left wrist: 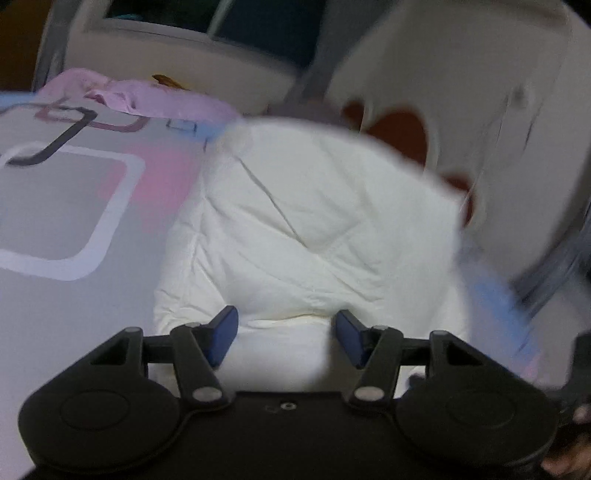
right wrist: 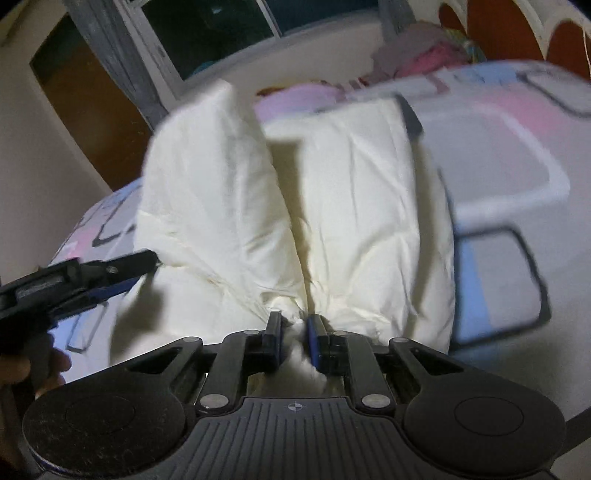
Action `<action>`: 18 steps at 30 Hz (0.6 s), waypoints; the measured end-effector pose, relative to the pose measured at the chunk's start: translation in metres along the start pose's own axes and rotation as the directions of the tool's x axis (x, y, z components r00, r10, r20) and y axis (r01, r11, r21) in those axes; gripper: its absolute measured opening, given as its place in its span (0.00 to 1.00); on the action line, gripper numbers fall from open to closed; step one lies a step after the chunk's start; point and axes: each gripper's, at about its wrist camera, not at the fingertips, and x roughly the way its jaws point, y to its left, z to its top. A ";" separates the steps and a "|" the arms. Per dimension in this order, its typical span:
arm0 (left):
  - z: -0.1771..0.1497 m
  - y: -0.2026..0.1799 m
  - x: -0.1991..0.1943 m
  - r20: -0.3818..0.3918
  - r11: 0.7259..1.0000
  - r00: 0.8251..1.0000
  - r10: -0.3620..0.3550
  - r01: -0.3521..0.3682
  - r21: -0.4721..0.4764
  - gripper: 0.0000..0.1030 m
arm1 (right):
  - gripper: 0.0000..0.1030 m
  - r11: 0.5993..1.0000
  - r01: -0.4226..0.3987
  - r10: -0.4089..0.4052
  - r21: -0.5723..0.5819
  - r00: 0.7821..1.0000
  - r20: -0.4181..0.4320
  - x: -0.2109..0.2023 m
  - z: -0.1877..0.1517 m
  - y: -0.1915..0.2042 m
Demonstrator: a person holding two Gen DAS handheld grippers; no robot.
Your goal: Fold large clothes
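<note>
A large cream-white padded garment [left wrist: 310, 221] lies crumpled on the patterned bed sheet [left wrist: 74, 221]. In the left wrist view my left gripper [left wrist: 288, 332] hovers at the garment's near edge. Its blue pads [left wrist: 225, 332] stand apart, with cloth lying under the gap but not pinched. In the right wrist view the garment [right wrist: 351, 203] rises in two puffy folds. My right gripper [right wrist: 295, 332] is shut on a bunched bit of its near edge, and cloth pokes out between the pads. The left gripper [right wrist: 144, 266] comes in from the left at the garment's side.
A pink cloth [left wrist: 147, 99] lies at the far side of the bed, and a pile of pink clothes [right wrist: 424, 51] sits by the white headboard [left wrist: 461, 92] with red-brown cut-outs. A dark window [right wrist: 207, 33] and a brown door [right wrist: 92, 110] stand behind. A hand [right wrist: 22, 369] holds the left gripper.
</note>
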 end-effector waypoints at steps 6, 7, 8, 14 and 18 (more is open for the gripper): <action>0.002 -0.009 0.003 -0.017 0.997 0.998 0.059 -0.058 0.058 0.55 | 0.16 1.000 -0.024 0.024 0.006 0.999 -0.040 -0.003 0.024 -0.001; 0.006 -0.008 -0.005 0.004 0.997 0.999 0.046 -0.046 0.060 0.55 | 0.24 1.000 -0.021 0.021 -0.005 1.000 -0.013 -0.012 0.030 0.001; 0.007 -0.008 -0.015 0.037 0.998 0.999 0.034 -0.036 0.060 0.56 | 0.54 0.999 -0.030 0.031 -0.028 0.999 0.045 -0.025 0.038 0.006; 0.052 0.001 -0.022 0.171 0.997 0.985 0.026 -0.037 0.065 0.60 | 0.71 0.983 -0.087 0.107 -0.161 0.987 0.120 -0.017 0.098 0.038; 0.073 0.003 -0.005 0.145 0.999 0.989 0.025 -0.031 0.037 0.59 | 0.48 0.980 -0.097 0.113 -0.174 0.990 0.086 0.014 0.120 0.046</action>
